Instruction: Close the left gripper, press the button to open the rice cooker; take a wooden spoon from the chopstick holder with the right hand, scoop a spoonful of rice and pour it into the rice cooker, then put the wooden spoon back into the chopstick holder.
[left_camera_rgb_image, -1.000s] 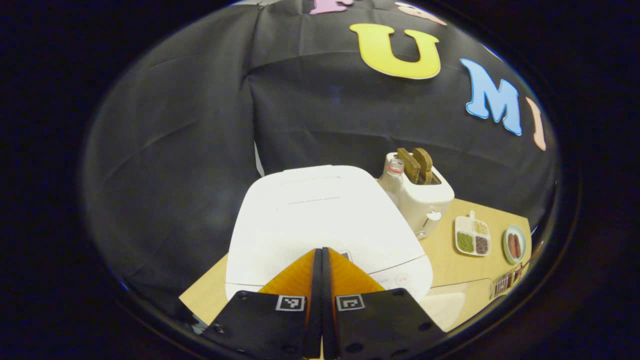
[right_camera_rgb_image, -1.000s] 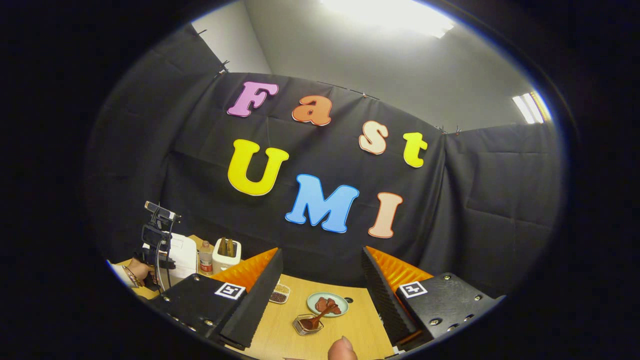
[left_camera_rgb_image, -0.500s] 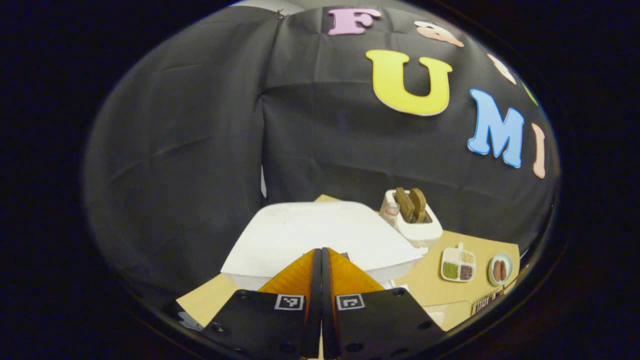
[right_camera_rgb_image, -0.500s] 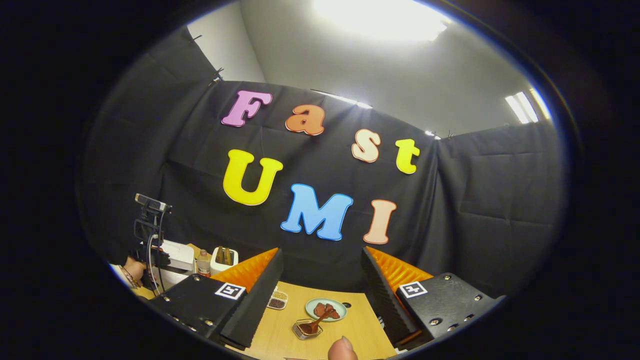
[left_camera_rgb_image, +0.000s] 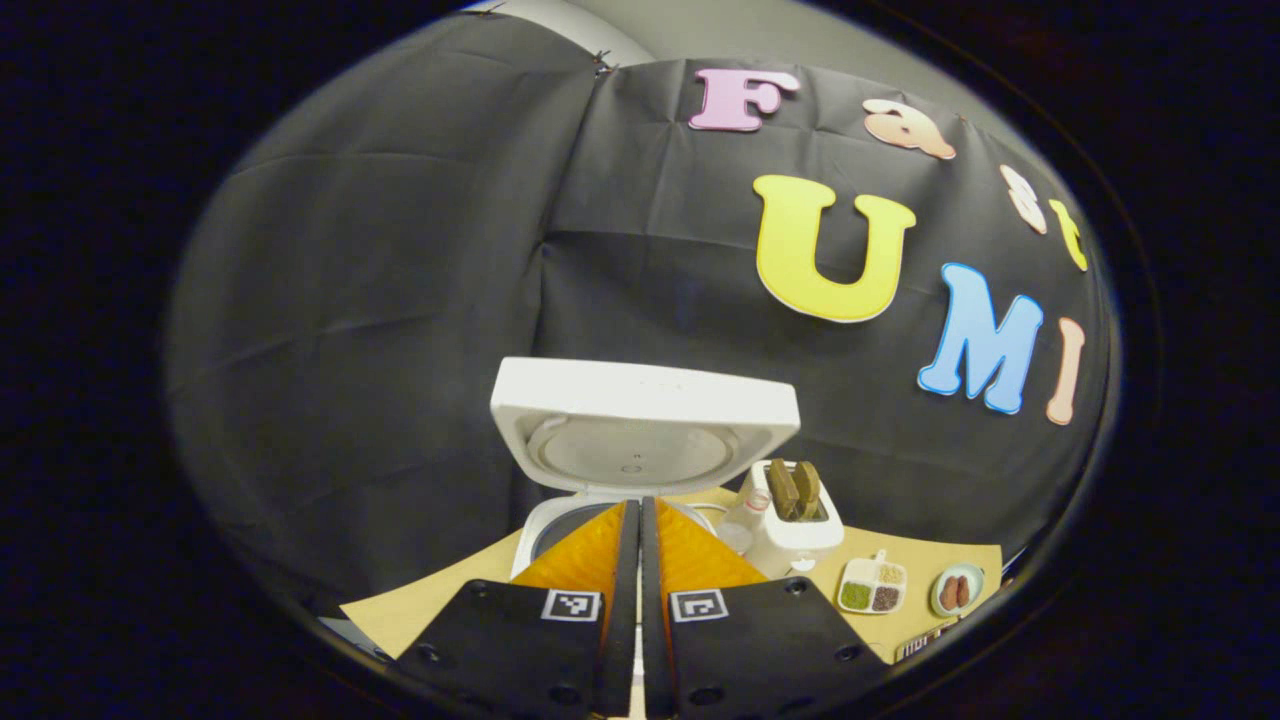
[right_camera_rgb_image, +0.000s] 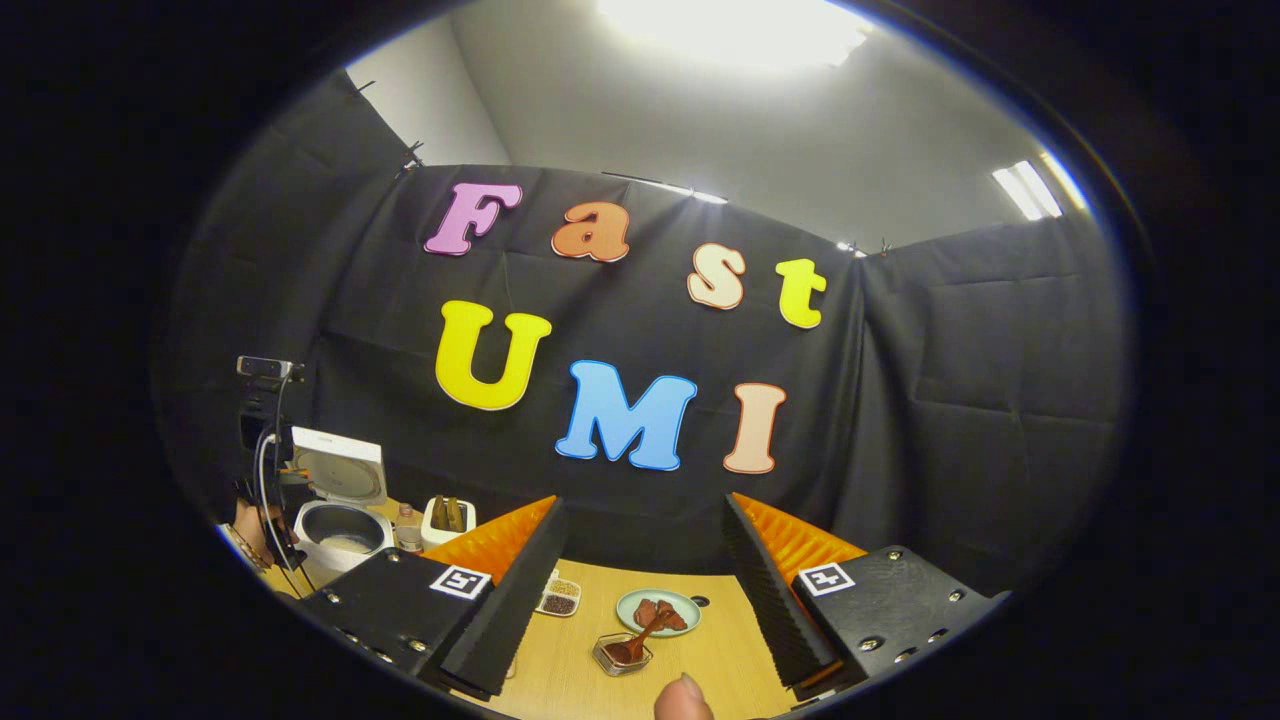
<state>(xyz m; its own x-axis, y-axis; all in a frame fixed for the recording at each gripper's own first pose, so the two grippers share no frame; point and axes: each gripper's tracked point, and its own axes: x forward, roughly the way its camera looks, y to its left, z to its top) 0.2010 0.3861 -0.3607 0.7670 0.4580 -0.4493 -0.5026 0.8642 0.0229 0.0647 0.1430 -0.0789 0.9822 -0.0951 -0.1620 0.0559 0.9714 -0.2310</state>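
Observation:
The white rice cooker (left_camera_rgb_image: 560, 525) stands open on the wooden table, its lid (left_camera_rgb_image: 640, 420) tipped up toward the back wall. My left gripper (left_camera_rgb_image: 632, 504) is shut with nothing between its fingers, just in front of the cooker's rim. In the right gripper view the cooker (right_camera_rgb_image: 338, 532) sits far left with its pot showing, and a hand holds the left gripper (right_camera_rgb_image: 262, 470) beside it. My right gripper (right_camera_rgb_image: 642, 503) is open and holds nothing, above the table. Below it a brown spoon (right_camera_rgb_image: 640, 635) leans in a small clear container (right_camera_rgb_image: 622, 654).
A white toaster (left_camera_rgb_image: 792, 522) with two brown slices and a small bottle (left_camera_rgb_image: 742, 518) stand right of the cooker. A divided dish of grains (left_camera_rgb_image: 870, 592) and a plate with sausages (left_camera_rgb_image: 955, 590) lie farther right. A fingertip (right_camera_rgb_image: 683, 700) shows at the bottom edge.
The cooker's lid has sprung up from closed to fully open. My left gripper, still shut, has pulled back and tilted upward. The right gripper has stayed open, tilting slightly up.

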